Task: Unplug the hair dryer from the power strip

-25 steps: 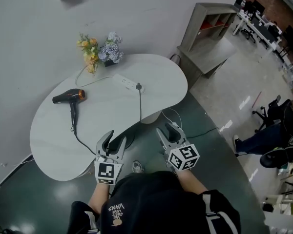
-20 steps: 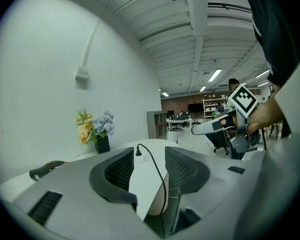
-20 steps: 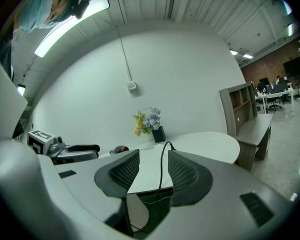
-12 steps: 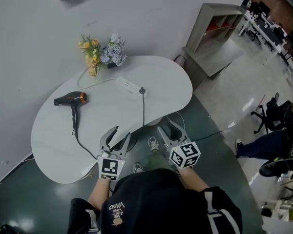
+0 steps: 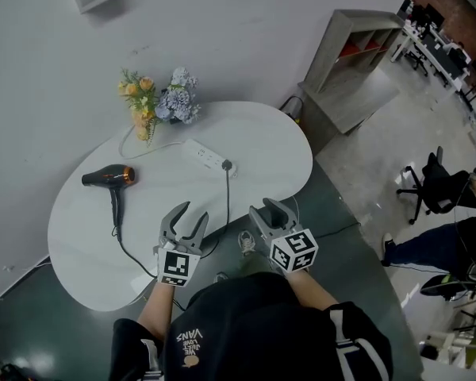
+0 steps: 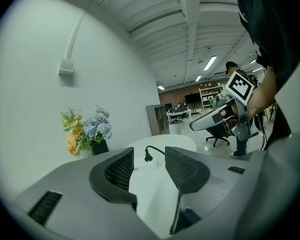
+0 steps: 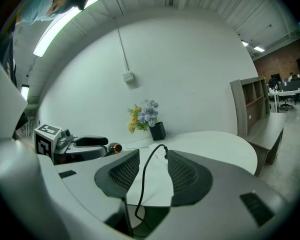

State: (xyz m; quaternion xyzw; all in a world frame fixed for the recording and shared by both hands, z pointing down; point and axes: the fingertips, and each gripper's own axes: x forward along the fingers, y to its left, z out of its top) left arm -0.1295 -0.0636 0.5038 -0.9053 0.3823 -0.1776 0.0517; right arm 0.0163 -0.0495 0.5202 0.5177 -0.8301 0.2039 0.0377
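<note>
White oval table (image 5: 79, 244) | black plug (image 5: 227, 165) sits in white power strip (image 5: 204, 155), far side | plug likely rigid, black cord (image 5: 228, 185) limp: pinch plug body | your left gripper (image 5: 193, 212), right gripper (image 5: 262, 205) both gape, holding nothing.

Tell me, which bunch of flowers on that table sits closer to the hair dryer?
The yellow-orange bunch, at the left of the pair in the head view. The pale blue bunch stands to its right, farther from the hair dryer.
</note>
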